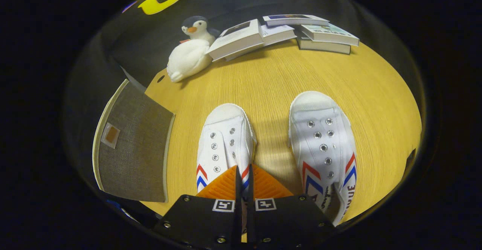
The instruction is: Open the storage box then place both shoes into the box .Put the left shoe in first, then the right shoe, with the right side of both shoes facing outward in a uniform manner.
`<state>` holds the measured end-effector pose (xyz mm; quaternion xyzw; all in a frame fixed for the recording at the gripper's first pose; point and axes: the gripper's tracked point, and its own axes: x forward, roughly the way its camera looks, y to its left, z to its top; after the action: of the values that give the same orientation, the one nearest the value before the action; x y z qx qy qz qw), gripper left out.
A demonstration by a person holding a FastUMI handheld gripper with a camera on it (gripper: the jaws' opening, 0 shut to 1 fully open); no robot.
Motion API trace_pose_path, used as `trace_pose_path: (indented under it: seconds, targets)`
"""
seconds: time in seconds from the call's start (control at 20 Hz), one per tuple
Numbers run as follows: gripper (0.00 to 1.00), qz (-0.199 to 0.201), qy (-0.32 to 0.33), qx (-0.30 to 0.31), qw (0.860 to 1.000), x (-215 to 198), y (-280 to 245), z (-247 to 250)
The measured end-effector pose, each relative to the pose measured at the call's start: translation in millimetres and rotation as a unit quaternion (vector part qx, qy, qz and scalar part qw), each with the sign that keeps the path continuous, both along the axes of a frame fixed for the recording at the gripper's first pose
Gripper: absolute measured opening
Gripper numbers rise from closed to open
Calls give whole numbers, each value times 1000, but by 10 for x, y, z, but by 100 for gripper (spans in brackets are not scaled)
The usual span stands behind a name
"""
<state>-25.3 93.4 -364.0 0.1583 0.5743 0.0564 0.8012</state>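
Observation:
Two white lace-less canvas shoes with red and blue chevrons stand side by side on the wooden table, toes pointing away from me. My gripper (244, 168) sits over the heel end of the left shoe (225, 137). Its orange fingers (222, 186) are pressed close together, with the shoe's right side wall pinched in the thin gap between them. The right shoe (323, 137) stands free, a hand's width to the right of the fingers. The storage box (131, 152), grey fabric with a cream rim and a small orange tag, lies off the table's left edge; whether it is open I cannot tell.
A plush penguin (191, 50) lies at the far left of the table (271, 80). Several books (286, 33) are stacked along the far edge. Bare wood stretches between the shoes' toes and the books.

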Motion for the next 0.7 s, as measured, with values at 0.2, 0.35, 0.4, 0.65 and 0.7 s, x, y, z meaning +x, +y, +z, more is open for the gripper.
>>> trace_pose_path:
  seconds: [0.2, 0.35, 0.4, 0.65, 0.7]
  targets:
    - [5, -6, 10, 15, 1000, -77, 83, 172]
    - [5, -36, 19, 53, 998, -79, 154, 266]
    - [5, -50, 20, 70, 996, -60, 175, 318]
    - [5, -73, 5, 106, 992, 26, 262, 632]
    - [5, -75, 2, 113, 991, 49, 303, 713]
